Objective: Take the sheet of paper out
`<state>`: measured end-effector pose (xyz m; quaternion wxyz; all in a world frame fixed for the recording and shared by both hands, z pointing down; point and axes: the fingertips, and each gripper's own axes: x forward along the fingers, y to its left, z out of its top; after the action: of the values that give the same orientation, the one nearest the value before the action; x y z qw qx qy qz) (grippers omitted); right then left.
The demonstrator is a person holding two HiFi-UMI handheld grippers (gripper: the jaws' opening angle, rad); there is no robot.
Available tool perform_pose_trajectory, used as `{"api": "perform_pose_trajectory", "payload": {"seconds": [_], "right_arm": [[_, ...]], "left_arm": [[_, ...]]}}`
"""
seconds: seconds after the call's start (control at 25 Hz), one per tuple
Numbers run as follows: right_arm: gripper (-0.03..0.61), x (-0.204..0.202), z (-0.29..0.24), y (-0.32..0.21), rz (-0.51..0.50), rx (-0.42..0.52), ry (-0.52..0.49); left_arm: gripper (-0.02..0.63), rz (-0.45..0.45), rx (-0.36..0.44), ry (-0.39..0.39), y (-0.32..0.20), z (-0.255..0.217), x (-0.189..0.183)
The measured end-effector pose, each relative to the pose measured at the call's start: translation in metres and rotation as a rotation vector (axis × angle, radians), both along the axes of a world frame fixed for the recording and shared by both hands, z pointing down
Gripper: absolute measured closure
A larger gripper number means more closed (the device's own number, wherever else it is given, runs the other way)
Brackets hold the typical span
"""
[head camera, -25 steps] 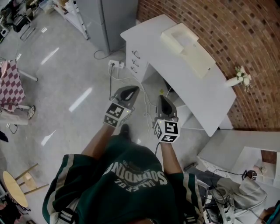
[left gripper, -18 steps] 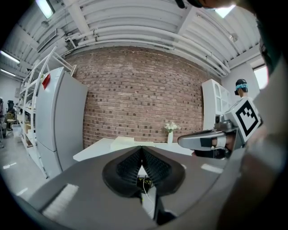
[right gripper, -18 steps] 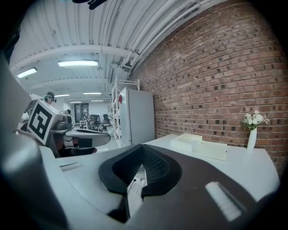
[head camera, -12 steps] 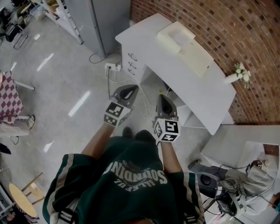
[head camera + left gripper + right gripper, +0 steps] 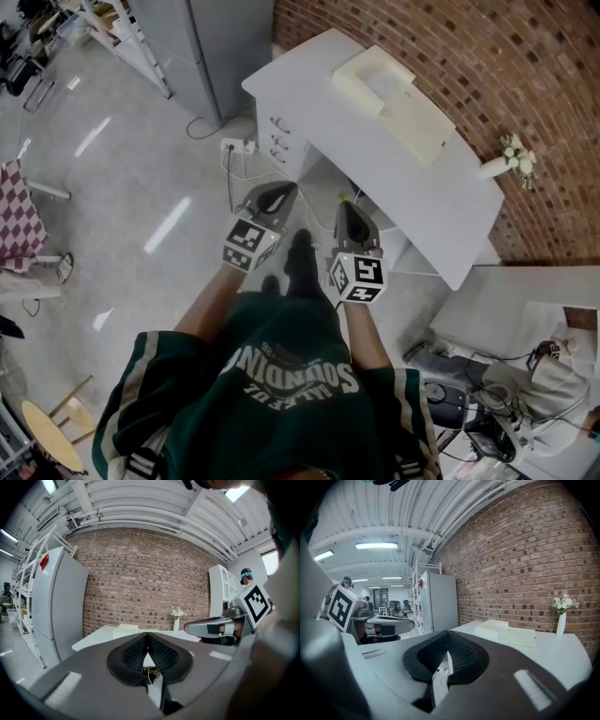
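A red brick wall (image 5: 441,47) runs behind a long white bench (image 5: 412,183), which stands at a slant on a pale grey, glossy floor (image 5: 141,178) streaked with reflected light. The bench has a bank of drawers (image 5: 279,142) at its left end and a slim vase of white flowers (image 5: 511,155) at its far right. A tall grey cabinet (image 5: 230,42) stands by the wall, with a metal rack (image 5: 127,33) beside it. A power strip (image 5: 239,145) trails cables on the floor. Fluorescent tubes (image 5: 376,545) light a ribbed white ceiling (image 5: 393,513). A checked cloth (image 5: 17,211) shows at the left edge.
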<state>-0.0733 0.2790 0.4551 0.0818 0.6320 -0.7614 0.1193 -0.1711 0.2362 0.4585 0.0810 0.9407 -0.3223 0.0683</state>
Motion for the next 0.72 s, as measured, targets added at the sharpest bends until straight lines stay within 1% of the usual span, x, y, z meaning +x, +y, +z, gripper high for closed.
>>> {"api": "perform_pose_trajectory", "payload": {"seconds": [0.24,0.4,0.64,0.72], "right_arm": [[0.578,0.008,-0.001,-0.027,0.008,0.009,-0.005],[0.577,0.021,0.002,-0.056,0.019,0.003,-0.013],[0.578,0.042,0.006,-0.105,0.027,-0.009,-0.023],[0.578,0.050,0.006,-0.122,0.026,-0.016,-0.023]], "left_arm": [[0.603,0.001,-0.004,-0.003,-0.027,0.003,0.007],[0.603,0.003,-0.006,-0.009,-0.058,0.006,0.017],[0.603,0.024,-0.036,-0.037,-0.106,0.014,0.038],[0.603,0.025,-0.033,-0.032,-0.124,0.012,0.047]]}}
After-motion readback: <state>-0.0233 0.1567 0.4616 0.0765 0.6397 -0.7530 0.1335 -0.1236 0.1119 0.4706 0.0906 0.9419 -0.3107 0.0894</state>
